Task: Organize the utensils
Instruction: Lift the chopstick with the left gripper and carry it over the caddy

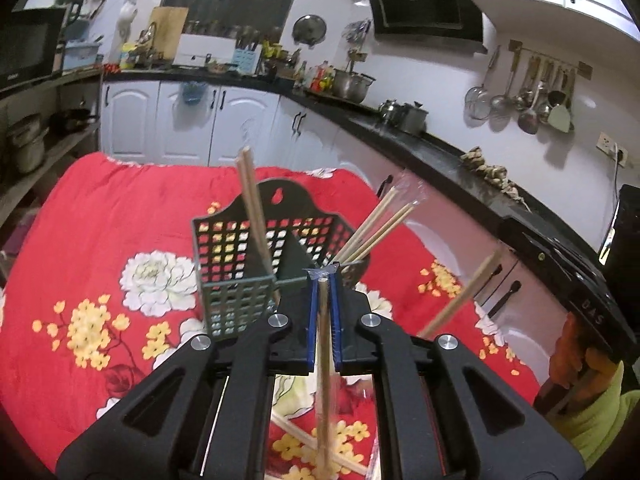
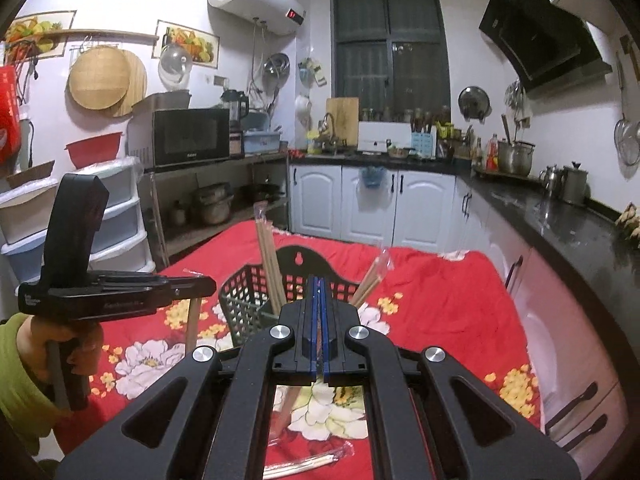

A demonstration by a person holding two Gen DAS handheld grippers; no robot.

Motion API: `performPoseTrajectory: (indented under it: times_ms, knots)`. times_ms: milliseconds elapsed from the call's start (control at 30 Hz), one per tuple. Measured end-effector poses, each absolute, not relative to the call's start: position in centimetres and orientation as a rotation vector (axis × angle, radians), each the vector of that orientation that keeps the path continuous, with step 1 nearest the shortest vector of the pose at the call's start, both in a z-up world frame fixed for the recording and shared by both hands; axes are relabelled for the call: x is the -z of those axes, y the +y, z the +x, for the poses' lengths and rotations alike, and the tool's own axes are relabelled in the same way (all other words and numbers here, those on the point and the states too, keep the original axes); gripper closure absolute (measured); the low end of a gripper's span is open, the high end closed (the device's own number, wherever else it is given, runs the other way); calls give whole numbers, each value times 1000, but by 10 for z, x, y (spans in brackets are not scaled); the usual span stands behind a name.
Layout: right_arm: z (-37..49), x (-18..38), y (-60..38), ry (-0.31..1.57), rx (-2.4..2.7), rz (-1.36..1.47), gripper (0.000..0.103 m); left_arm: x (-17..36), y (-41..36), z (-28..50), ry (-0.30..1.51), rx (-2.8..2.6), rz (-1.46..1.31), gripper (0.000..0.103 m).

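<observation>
A dark mesh utensil caddy (image 1: 236, 264) stands on the red floral cloth, with wooden chopsticks (image 1: 252, 208) in its left compartment and wrapped chopsticks (image 1: 380, 224) leaning out on the right. My left gripper (image 1: 324, 280) is shut on a wooden chopstick (image 1: 324, 380) that hangs down between its jaws, just in front of the caddy. My right gripper (image 2: 319, 284) is shut on a wooden chopstick (image 2: 288, 404), close behind the caddy (image 2: 244, 304). That chopstick also shows at the right in the left wrist view (image 1: 460, 296). The left gripper's body (image 2: 116, 288) is at the left in the right wrist view.
Loose wrapped chopsticks lie on the cloth near me (image 2: 304, 460) (image 1: 304, 436). The table's red cloth (image 1: 100, 220) is bordered by white cabinets (image 1: 180, 120) and a black counter (image 1: 460, 160) on the right. Shelves and plastic drawers (image 2: 116, 216) stand at the left.
</observation>
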State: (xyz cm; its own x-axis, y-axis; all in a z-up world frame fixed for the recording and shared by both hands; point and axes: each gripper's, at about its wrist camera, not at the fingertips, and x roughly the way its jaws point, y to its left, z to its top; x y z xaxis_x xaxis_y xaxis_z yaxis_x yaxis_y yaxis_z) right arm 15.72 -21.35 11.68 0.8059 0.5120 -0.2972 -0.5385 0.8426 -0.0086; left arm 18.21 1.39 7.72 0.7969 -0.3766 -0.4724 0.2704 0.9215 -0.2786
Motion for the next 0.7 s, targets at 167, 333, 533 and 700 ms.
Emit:
performPoseTrajectory:
  times_ms: [167, 333, 533, 700]
  knots:
    - [154, -129, -219, 250, -551, -90, 102, -89, 6, 181, 519, 373, -195, 100]
    - [153, -141, -223, 219, -537, -88, 102, -102, -2, 180, 487, 397, -189, 100]
    - [148, -153, -224, 178, -535, -76, 102, -115, -8, 180, 453, 416, -178, 100]
    - [147, -161, -223, 159, -530, -81, 102, -125, -11, 183, 430, 422, -177, 100]
